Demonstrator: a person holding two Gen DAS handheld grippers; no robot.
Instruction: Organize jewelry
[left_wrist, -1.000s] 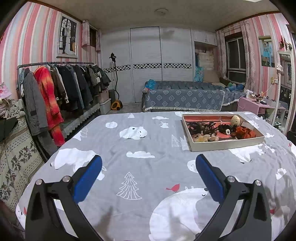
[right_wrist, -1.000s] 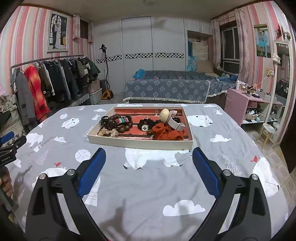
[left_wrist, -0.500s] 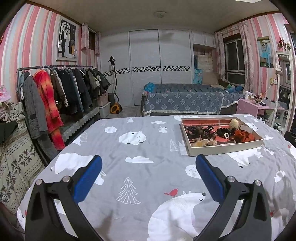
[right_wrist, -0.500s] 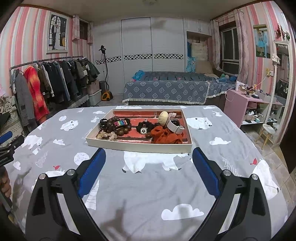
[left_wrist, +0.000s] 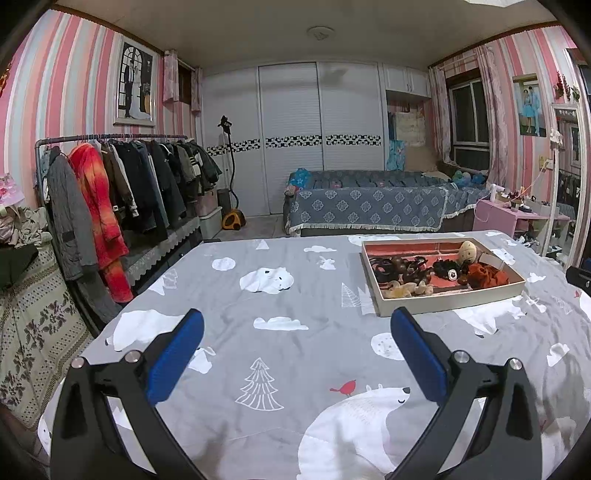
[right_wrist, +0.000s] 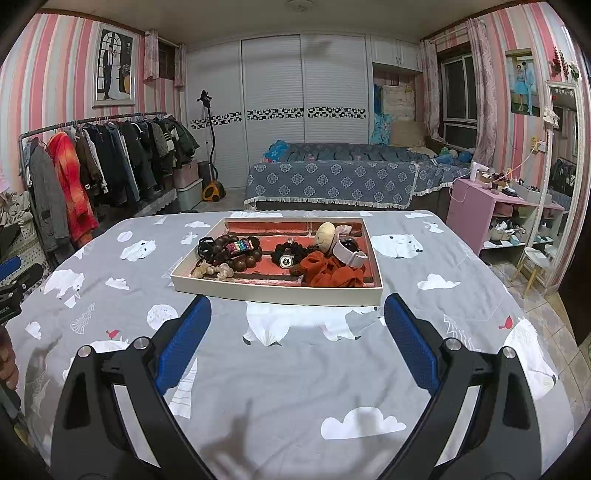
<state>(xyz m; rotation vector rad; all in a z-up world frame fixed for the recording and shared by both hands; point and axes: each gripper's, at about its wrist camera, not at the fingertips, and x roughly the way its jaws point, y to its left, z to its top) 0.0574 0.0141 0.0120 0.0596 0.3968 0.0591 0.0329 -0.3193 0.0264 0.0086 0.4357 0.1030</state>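
Observation:
A shallow cream tray with a red lining (right_wrist: 273, 291) (left_wrist: 450, 301) sits on the grey bear-print bedspread. It holds dark wooden bead bracelets (right_wrist: 236, 253), a rainbow bracelet (right_wrist: 242, 245), pale beads (right_wrist: 214, 271), a black watch (right_wrist: 286, 261), an orange scrunchie (right_wrist: 330, 272), a white band (right_wrist: 349, 254) and a tan round piece (right_wrist: 325, 234). My right gripper (right_wrist: 297, 334) is open and empty just in front of the tray. My left gripper (left_wrist: 295, 345) is open and empty, left of and nearer than the tray.
The bedspread (right_wrist: 295, 387) covers a wide flat surface. A clothes rack (left_wrist: 122, 192) stands on the left, a blue-covered bed (left_wrist: 369, 206) at the back, a pink shelf (right_wrist: 495, 214) and a stool (right_wrist: 532, 262) on the right. My left gripper shows at the right wrist view's left edge (right_wrist: 11, 280).
Both grippers have drawn back a little from the tray and lifted slightly. The tray looks smaller and farther in both views. Both stay open.

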